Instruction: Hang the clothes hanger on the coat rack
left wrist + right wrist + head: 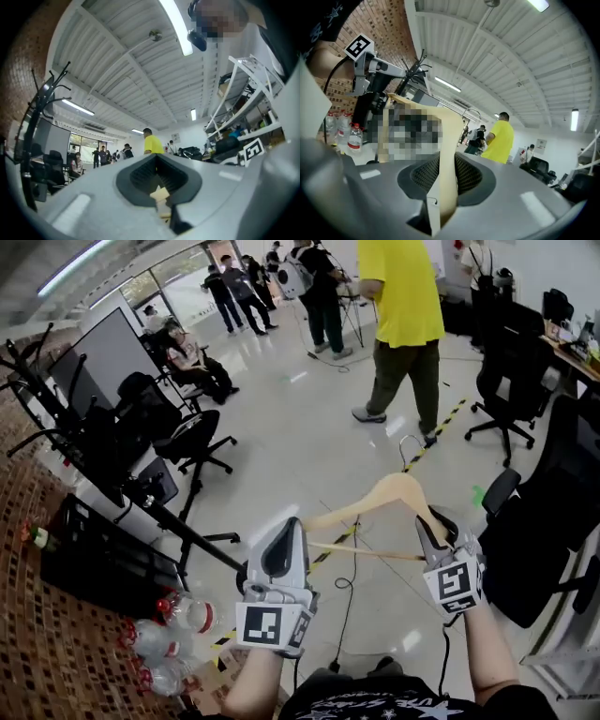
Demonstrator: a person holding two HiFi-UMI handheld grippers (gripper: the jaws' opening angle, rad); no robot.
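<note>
A pale wooden clothes hanger (380,495) with a metal hook (409,442) hangs in the air between my two grippers, above the floor. My left gripper (287,542) is shut on the tip of its left arm; a small wooden end (159,193) shows between the jaws. My right gripper (432,536) is shut on the right arm, and the wood (446,154) runs up out of its jaws. The black coat rack (42,399) stands at the left by the brick wall, apart from the hanger. The coat rack (41,101) shows at the left gripper view's left, and the coat rack (416,64) lies beyond my left gripper in the right gripper view.
A person in a yellow shirt (403,296) stands ahead, with several more people (239,282) further back. Black office chairs (187,442) and a desk stand beside the rack, more chairs (525,521) at the right. Water bottles (164,638) lie low left. A cable (352,587) crosses the floor.
</note>
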